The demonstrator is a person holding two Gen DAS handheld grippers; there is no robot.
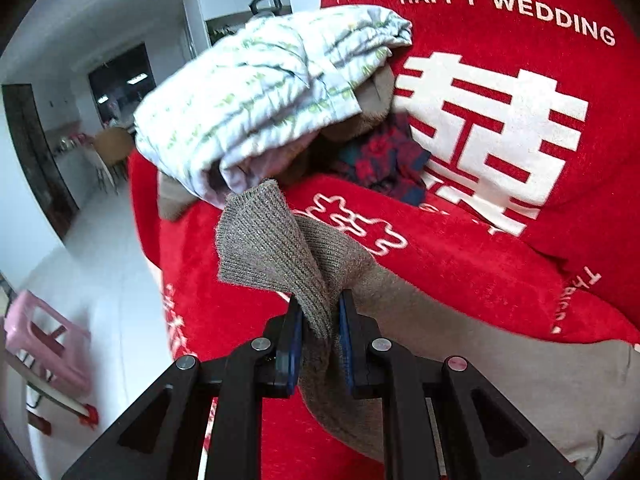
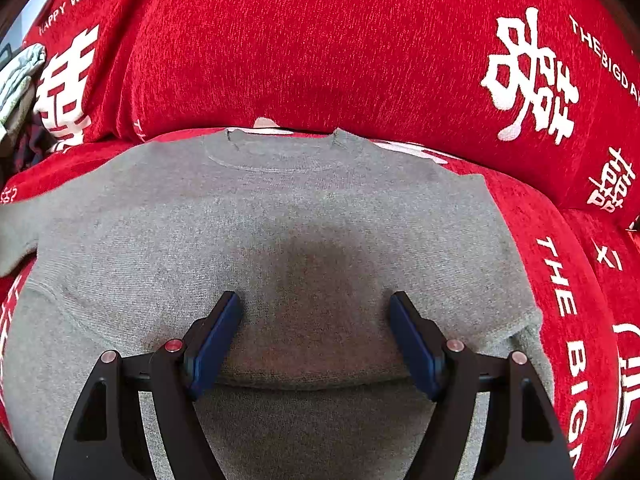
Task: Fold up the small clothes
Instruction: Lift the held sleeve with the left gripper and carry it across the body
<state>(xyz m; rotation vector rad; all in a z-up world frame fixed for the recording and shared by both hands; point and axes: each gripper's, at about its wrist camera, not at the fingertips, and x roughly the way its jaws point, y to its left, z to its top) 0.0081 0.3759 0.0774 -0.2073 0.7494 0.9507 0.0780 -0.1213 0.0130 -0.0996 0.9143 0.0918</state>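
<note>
Red sofa (image 2: 320, 40); L gripper (image 1: 320, 312) pinches sweater (image 2: 280, 220) cuff, R gripper (image 2: 316, 308) gapes.

Grey-brown knit sweater (image 2: 280, 208); red sofa cover (image 2: 320, 40), white lettering; white, green-streaked cloth (image 1: 256, 96) at eleven o'clock.

"HAPPY WEDDING" on red cover (image 1: 500, 264), perhaps "THE BIG DAY"
</note>
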